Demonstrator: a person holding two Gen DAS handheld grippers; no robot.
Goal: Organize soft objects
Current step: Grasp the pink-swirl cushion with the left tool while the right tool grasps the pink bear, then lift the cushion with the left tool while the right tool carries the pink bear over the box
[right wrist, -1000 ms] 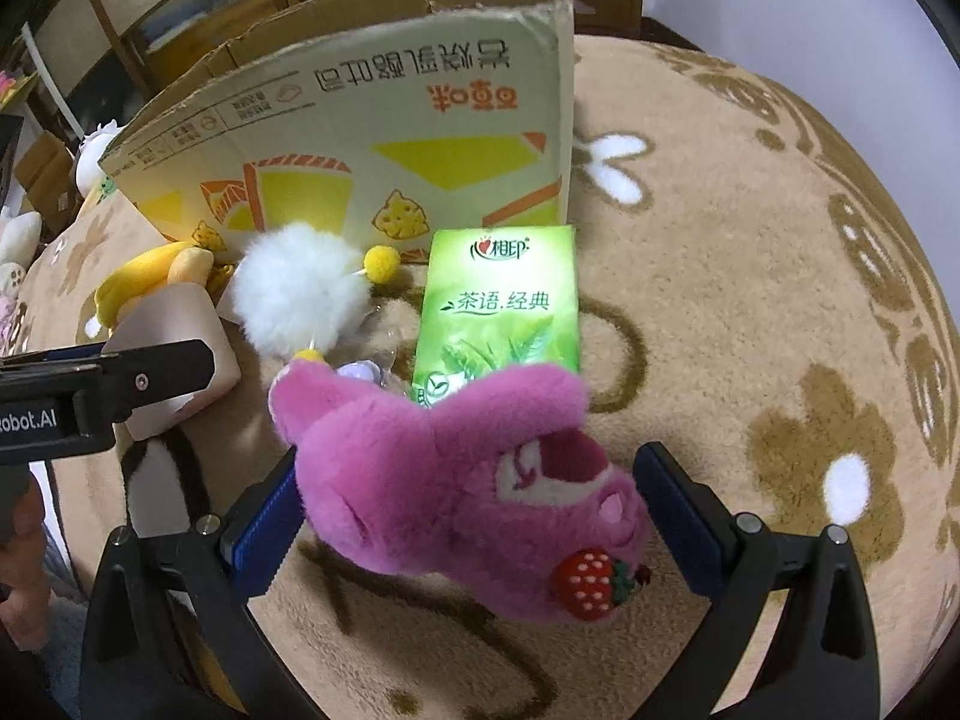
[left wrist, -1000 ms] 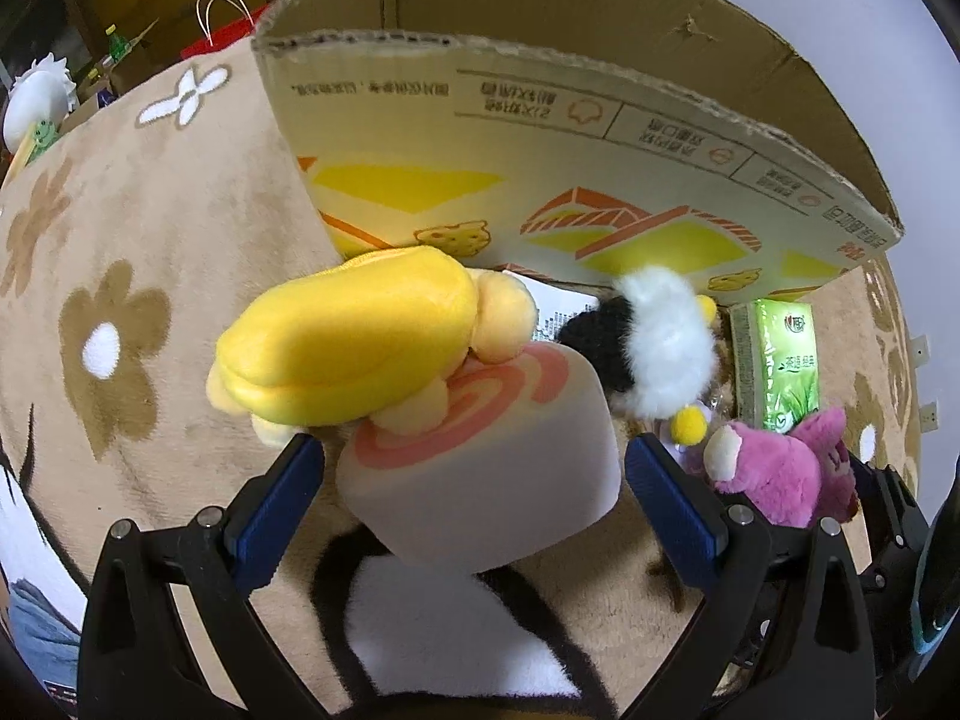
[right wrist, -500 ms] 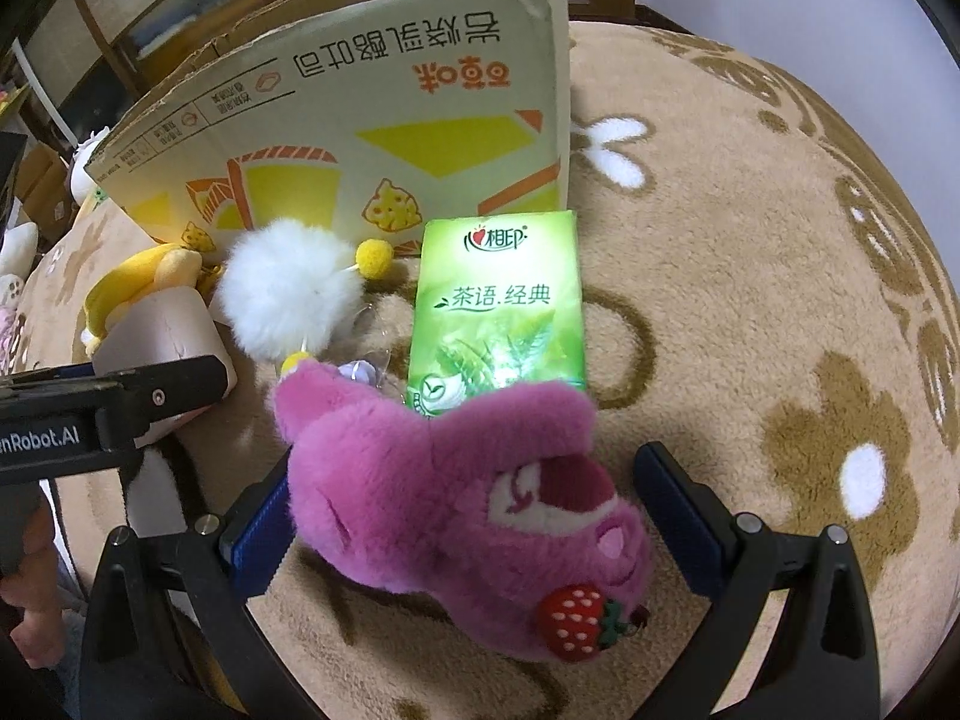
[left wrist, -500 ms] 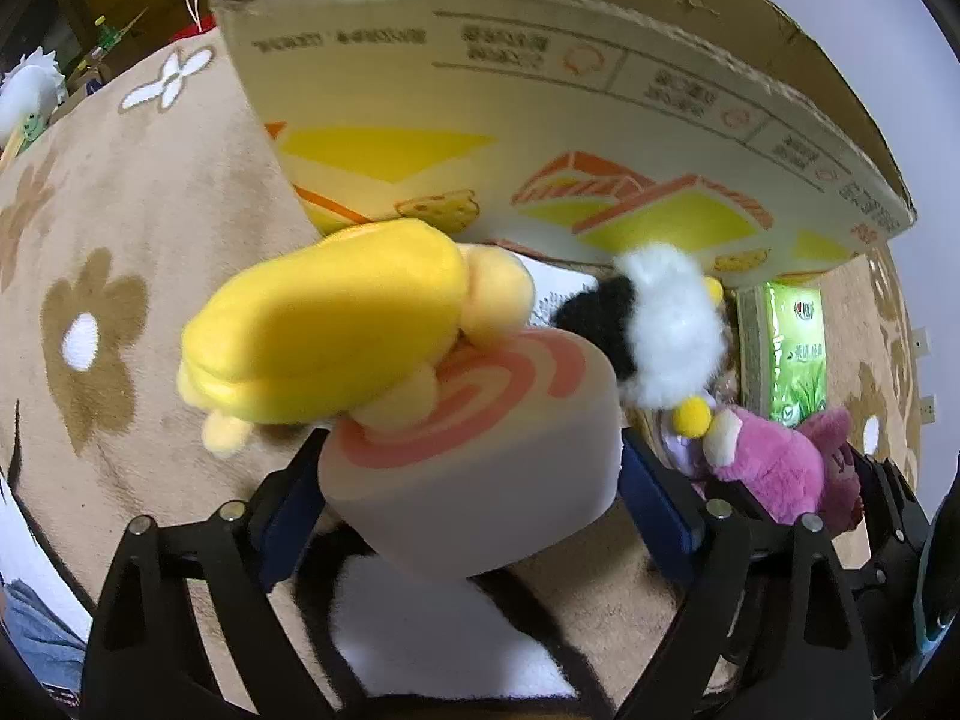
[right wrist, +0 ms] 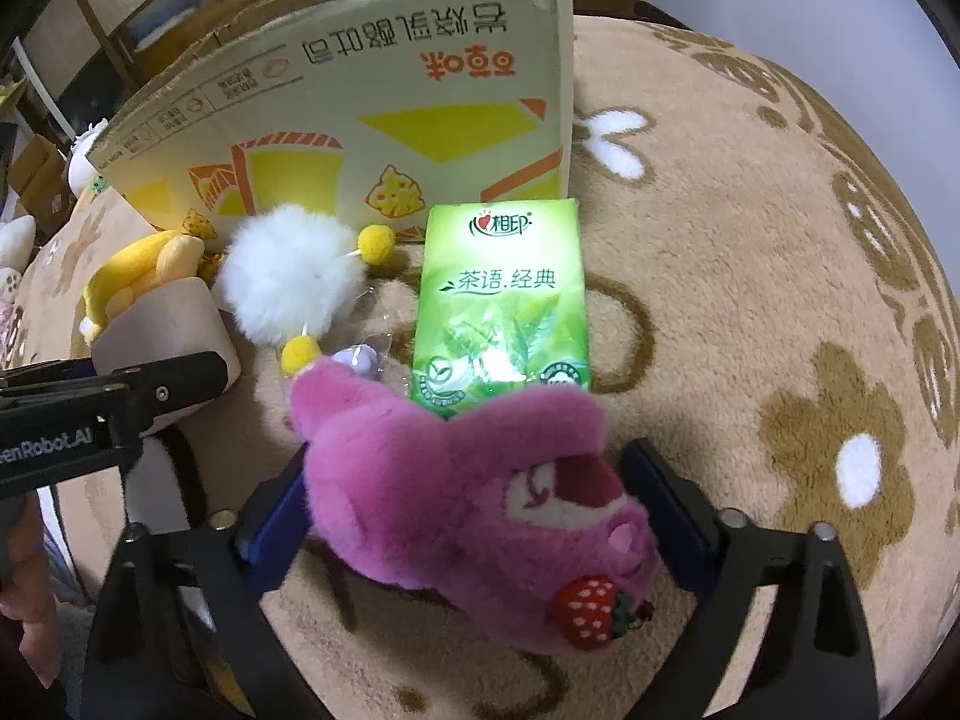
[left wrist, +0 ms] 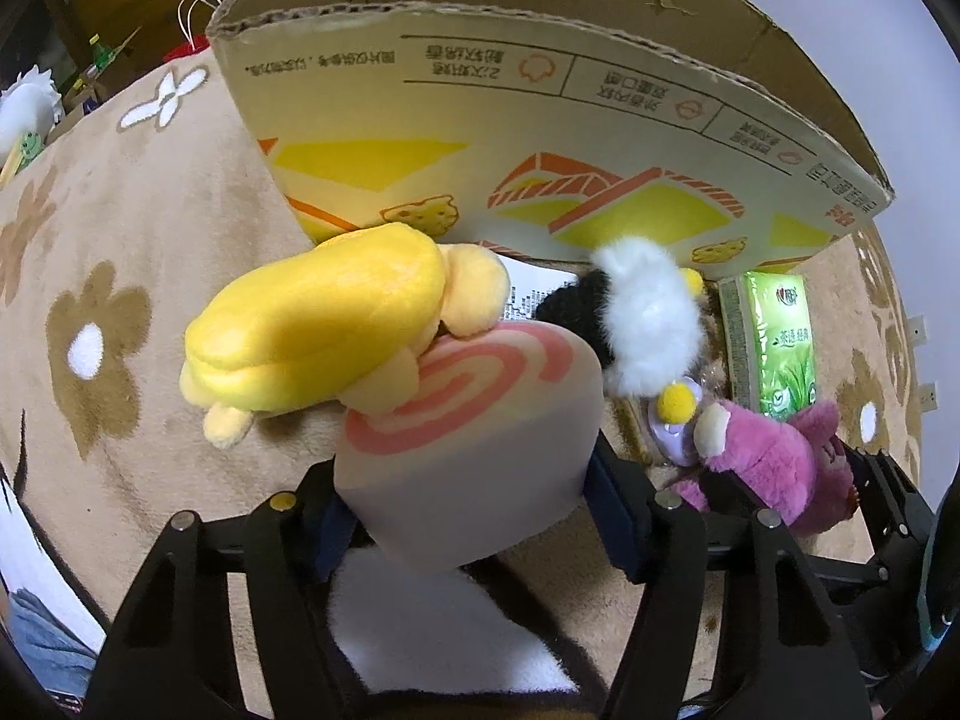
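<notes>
My left gripper (left wrist: pixel 474 510) is shut on a beige swirl-roll cushion (left wrist: pixel 474 450), its blue pads pressed into both sides. A yellow plush (left wrist: pixel 324 324) leans on the cushion's top. My right gripper (right wrist: pixel 480 516) has closed around a pink bear plush (right wrist: pixel 474 474) with a strawberry charm; both pads touch its sides. A white and black pompom toy (left wrist: pixel 648 324) lies between the two. The cushion also shows in the right wrist view (right wrist: pixel 162 324).
A tall open cardboard box (left wrist: pixel 540 120) stands just behind the toys, also in the right wrist view (right wrist: pixel 360 108). A green tissue pack (right wrist: pixel 504 300) lies by its corner. Everything rests on a tan flower-patterned rug (right wrist: pixel 780 300). Furniture and bags stand far left.
The left jaws have closed from wide open onto the swirl-roll cushion. The right jaws have narrowed onto the pink bear plush. Both views drew closer to the toys.
</notes>
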